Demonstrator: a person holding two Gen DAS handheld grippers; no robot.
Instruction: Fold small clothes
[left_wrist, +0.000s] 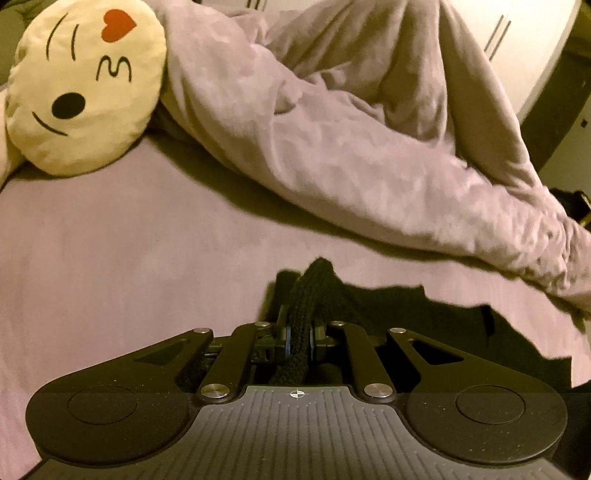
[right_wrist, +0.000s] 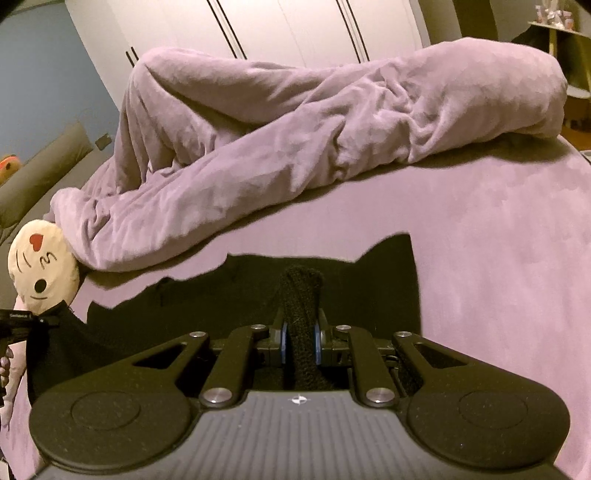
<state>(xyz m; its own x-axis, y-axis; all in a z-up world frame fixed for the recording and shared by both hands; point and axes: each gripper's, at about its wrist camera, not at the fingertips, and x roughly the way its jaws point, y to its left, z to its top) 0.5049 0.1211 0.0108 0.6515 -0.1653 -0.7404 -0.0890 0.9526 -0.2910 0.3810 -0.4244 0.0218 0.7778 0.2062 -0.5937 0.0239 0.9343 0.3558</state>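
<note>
A black knitted garment (left_wrist: 424, 317) lies on the lilac bed sheet (left_wrist: 129, 266). My left gripper (left_wrist: 299, 339) is shut on a bunched fold of it, which sticks up between the pads. In the right wrist view the same black garment (right_wrist: 332, 273) spreads flat ahead of my right gripper (right_wrist: 300, 341), which is shut on another bunched edge. The left gripper (right_wrist: 22, 321) shows at the far left edge of the right wrist view, at the garment's other end.
A crumpled lilac duvet (left_wrist: 351, 129) (right_wrist: 295, 147) lies across the bed behind the garment. A round cream emoji cushion (left_wrist: 85, 85) (right_wrist: 40, 273) rests at the duvet's left end. White wardrobe doors (right_wrist: 277, 26) stand behind the bed.
</note>
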